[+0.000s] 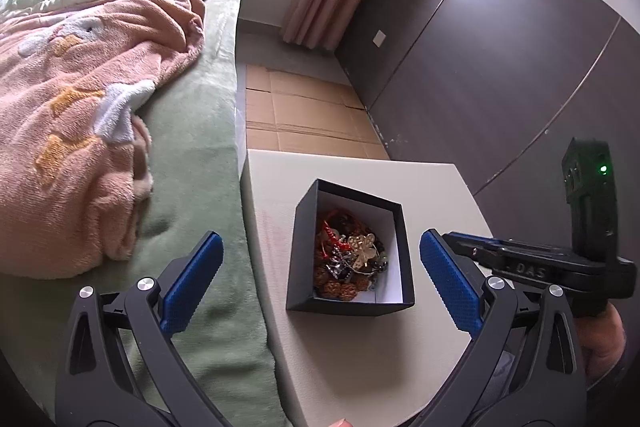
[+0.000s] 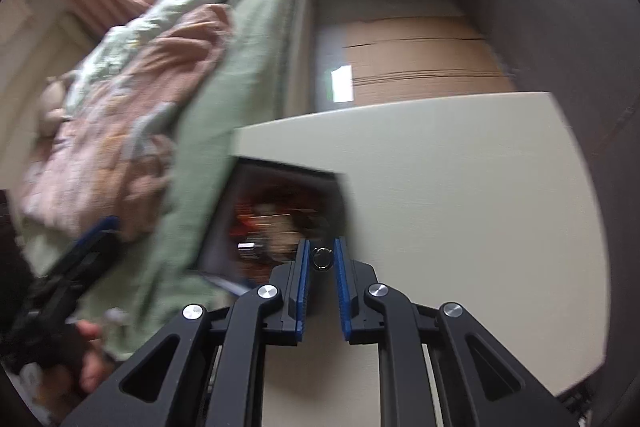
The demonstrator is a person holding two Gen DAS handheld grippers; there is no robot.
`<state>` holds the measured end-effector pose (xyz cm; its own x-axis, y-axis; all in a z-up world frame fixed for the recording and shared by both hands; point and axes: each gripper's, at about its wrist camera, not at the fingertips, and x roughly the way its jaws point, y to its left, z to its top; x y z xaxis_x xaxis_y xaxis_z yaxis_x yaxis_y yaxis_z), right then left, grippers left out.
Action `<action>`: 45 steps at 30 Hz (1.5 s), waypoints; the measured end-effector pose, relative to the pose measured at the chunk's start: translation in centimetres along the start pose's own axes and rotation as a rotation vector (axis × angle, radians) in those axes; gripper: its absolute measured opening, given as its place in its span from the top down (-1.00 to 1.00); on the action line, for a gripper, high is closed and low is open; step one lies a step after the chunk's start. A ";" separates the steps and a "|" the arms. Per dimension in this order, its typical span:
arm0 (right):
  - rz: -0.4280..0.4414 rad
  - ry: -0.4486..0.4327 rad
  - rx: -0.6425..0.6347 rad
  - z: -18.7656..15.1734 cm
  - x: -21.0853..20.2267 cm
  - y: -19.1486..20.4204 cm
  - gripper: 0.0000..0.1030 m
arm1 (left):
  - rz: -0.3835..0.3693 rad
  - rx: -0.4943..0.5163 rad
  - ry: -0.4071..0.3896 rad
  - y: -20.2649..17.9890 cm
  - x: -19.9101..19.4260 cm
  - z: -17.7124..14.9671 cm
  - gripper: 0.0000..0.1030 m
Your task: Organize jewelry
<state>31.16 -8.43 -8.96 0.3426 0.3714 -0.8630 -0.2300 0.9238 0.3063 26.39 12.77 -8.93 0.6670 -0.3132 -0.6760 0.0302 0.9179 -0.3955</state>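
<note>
A small round metal piece, seemingly a ring (image 2: 322, 258), is pinched between the blue pads of the right claw (image 2: 322, 259), whose jaws are drawn close together with only the piece between them. The rest of the jewelry (image 1: 349, 255) is heaped in an open black box (image 1: 404, 247) that stands on a pale table (image 1: 360, 367); in the right wrist view the box lies just ahead of the claw tips and slightly to their left, though that view is smeared and the contents cannot be told apart there. The left claw (image 1: 320, 277) is held with its jaws spread wide, the box lying directly ahead between the two fingers and untouched. The step in hand is judged to be the carrying of the pinched piece out of the box to a sorting spot on the bare table to the right of the claw. The pinch should be kept firm, since so small and smooth a piece could slip from the pads. A slow lift is advised, so that any chain caught on it is noticed. The box could be steadied by the left claw. The bed (image 1: 208, 187) beside the table should be avoided, as a dropped piece would be hard to find in the blanket (image 1: 80, 107).
</note>
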 end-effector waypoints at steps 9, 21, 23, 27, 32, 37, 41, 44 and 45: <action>-0.011 -0.091 0.022 -1.5 -3.1 -0.8 -0.21 | 0.031 0.062 -0.036 -1.4 -2.2 -0.1 -0.91; -0.098 -0.228 0.060 -6.3 -8.6 -3.3 -0.73 | 0.048 0.184 -0.084 -5.5 -5.4 -1.5 -0.91; -0.111 -0.259 0.059 -7.3 -9.7 -3.5 -0.86 | 0.057 0.200 -0.092 -6.0 -6.0 -1.9 -0.91; -0.114 -0.304 0.059 -8.9 -11.6 -3.6 -0.85 | 0.076 0.216 -0.111 -6.9 -7.5 -3.1 -0.91; -0.116 -0.360 0.055 -11.3 -13.8 -3.5 -0.86 | 0.107 0.252 -0.142 -7.9 -9.7 -5.0 -0.91; -0.117 -0.407 0.036 -13.9 -15.4 -2.9 -0.86 | 0.116 0.264 -0.175 -8.5 -12.1 -7.0 -0.91; -0.120 -0.437 0.012 -16.4 -16.4 -2.5 -0.86 | 0.118 0.283 -0.189 -9.1 -13.6 -8.7 -0.91; -0.127 -0.450 0.009 -17.9 -17.0 -2.4 -0.86 | 0.117 0.300 -0.186 -9.7 -14.4 -10.0 -0.91; -0.127 -0.459 0.008 -18.3 -17.4 -2.4 -0.86 | 0.114 0.301 -0.188 -9.8 -14.7 -10.3 -0.91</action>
<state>9.06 -18.78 -2.07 0.7350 0.2564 -0.6277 -0.1535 0.9646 0.2142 8.61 5.86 -1.57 0.8028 -0.1804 -0.5683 0.1466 0.9836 -0.1051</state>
